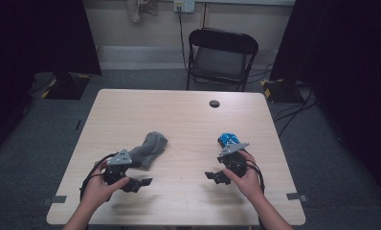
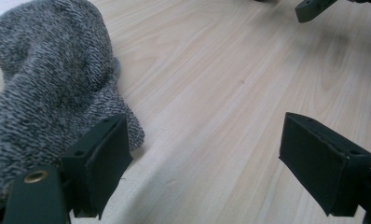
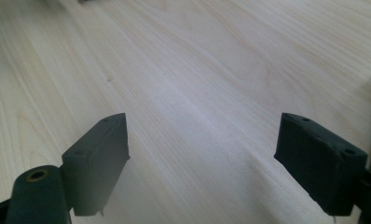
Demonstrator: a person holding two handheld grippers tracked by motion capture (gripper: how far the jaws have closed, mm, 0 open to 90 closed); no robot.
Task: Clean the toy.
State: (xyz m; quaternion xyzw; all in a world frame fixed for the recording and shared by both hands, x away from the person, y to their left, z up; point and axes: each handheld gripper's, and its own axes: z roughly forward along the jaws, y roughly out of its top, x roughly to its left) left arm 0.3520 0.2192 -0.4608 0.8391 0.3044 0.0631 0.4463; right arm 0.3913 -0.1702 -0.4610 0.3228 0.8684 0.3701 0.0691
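Observation:
A grey knitted sock (image 1: 150, 147) lies crumpled left of the middle of the light wooden table (image 1: 179, 117). A blue patterned bundle (image 1: 228, 140) lies to the right, just beyond the right hand. My left gripper (image 1: 140, 184) points right, jaws open and empty, with the grey sock (image 2: 48, 84) touching the outer side of its left jaw. My right gripper (image 1: 215, 177) points left, also open, over bare wood (image 3: 207, 93). In the left gripper view the left gripper (image 2: 204, 163) faces the right gripper's jaw tip (image 2: 314, 8). The right gripper (image 3: 221, 163) holds nothing.
A dark cable hole (image 1: 214, 103) sits near the table's far edge. A black folding chair (image 1: 220, 57) stands behind the table. Black curtains hang at both sides, and cables run across the grey floor at the right.

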